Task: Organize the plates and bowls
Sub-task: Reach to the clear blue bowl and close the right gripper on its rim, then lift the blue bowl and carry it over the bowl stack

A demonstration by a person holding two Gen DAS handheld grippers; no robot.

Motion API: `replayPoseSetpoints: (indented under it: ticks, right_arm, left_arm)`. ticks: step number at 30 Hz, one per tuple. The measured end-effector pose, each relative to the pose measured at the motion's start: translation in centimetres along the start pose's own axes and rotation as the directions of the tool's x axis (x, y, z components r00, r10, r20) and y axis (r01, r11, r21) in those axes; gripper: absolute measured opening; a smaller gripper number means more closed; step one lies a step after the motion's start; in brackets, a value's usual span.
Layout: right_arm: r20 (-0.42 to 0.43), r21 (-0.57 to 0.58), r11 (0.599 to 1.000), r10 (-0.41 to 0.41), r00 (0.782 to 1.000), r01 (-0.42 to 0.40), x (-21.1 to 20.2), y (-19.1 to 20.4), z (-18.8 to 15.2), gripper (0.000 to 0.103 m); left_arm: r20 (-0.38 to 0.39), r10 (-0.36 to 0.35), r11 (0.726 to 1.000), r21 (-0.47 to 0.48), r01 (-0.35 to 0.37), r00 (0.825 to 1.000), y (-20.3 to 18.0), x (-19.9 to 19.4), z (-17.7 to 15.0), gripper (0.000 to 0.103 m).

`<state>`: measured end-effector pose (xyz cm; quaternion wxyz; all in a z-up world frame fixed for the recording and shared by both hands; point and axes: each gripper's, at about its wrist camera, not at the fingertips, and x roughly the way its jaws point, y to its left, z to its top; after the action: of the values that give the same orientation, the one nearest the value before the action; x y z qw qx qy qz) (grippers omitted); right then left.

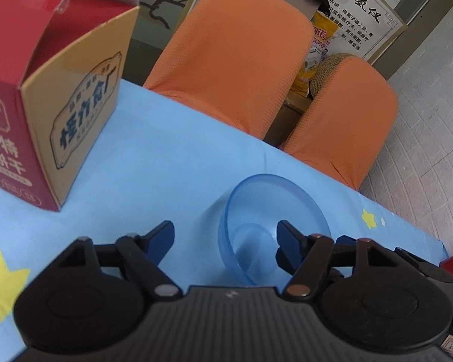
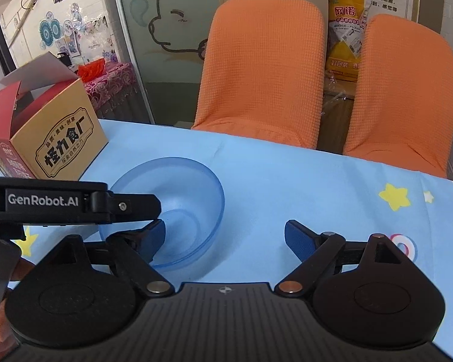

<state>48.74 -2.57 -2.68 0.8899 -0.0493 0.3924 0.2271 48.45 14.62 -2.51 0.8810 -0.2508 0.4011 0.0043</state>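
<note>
**One bowl on the bench, both grippers open around it**

One bench (image 2: pixel 287 175) under a blue starred cloth carries a cardboard box (image 2: pixel 60 150) and, beside it, a translucent blue bowl (image 2: pixel 178 187), upright. The left hand-held gripper (image 1: pixel 225 238) and the right hand-held gripper (image 2: pixel 225 235) both gape wide, holding nothing. Likely step: the pickup; next, one finger inside the rim, then closing.

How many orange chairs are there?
2. Both stand behind the table: one chair in the middle, the other chair to its right. None looks hidden.
</note>
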Motion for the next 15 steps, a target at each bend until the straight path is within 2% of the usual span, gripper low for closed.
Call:
replayPoseSetpoints:
  ticks: [2, 3, 4, 5, 6, 7, 8, 9, 12, 15]
  right_arm:
    - [-0.011, -0.017, 1.000, 0.009, 1.000, -0.009, 0.6, 0.3, 0.1, 0.103]
    - [-0.018, -0.020, 1.000, 0.018, 1.000, -0.018, 0.8, 0.5, 0.0, 0.103]
    - [-0.026, -0.023, 0.999, 0.025, 0.999, -0.025, 1.1, 0.8, -0.1, 0.103]
    - [-0.033, -0.028, 0.999, 0.031, 0.999, -0.032, 1.3, 1.0, -0.1, 0.096]
    - [-0.040, -0.036, 0.999, 0.040, 0.998, -0.041, 1.5, 1.3, -0.2, 0.082]
    - [-0.029, -0.051, 0.998, 0.038, 0.999, -0.039, 1.5, 1.7, -0.3, 0.077]
    - [-0.036, -0.060, 0.997, 0.046, 0.998, -0.048, 1.5, 2.1, -0.3, 0.068]
    - [-0.041, -0.069, 0.996, 0.062, 0.997, -0.064, 1.4, 2.5, -0.3, 0.066]
    - [-0.022, -0.106, 0.993, 0.048, 0.999, -0.050, 0.2, 3.4, -0.5, 0.065]
    - [-0.026, -0.066, 0.995, 0.069, 0.997, -0.070, -1.3, 3.2, -0.5, 0.065]
  left_arm:
    - [0.002, -0.004, 1.000, 0.003, 0.004, 1.000, 0.1, 0.1, 0.0, 0.069]
    - [0.001, -0.004, 1.000, 0.011, 0.004, 1.000, 0.0, 0.1, 0.0, 0.064]
    - [-0.001, -0.010, 1.000, 0.024, 0.010, 1.000, -0.1, 0.1, -0.1, 0.055]
    - [-0.005, -0.017, 0.999, 0.035, 0.017, 1.000, -0.1, 0.2, -0.2, 0.050]
    - [-0.007, -0.023, 0.998, 0.054, 0.024, 1.000, -0.3, 0.2, -0.4, 0.043]
    - [-0.008, -0.031, 0.998, 0.061, 0.032, 0.999, -0.4, 0.2, -0.5, 0.038]
    - [-0.009, -0.038, 0.997, 0.061, 0.038, 0.999, -0.3, -0.2, -0.8, 0.037]
    - [-0.001, -0.025, 0.997, 0.074, 0.025, 1.000, -0.5, -0.4, -0.9, 0.037]
    - [0.012, -0.040, 0.995, 0.094, 0.038, 0.999, -0.8, -1.8, -1.1, 0.037]
    - [0.017, -0.058, 0.993, 0.105, 0.056, 0.998, -1.1, -3.7, -1.8, 0.037]
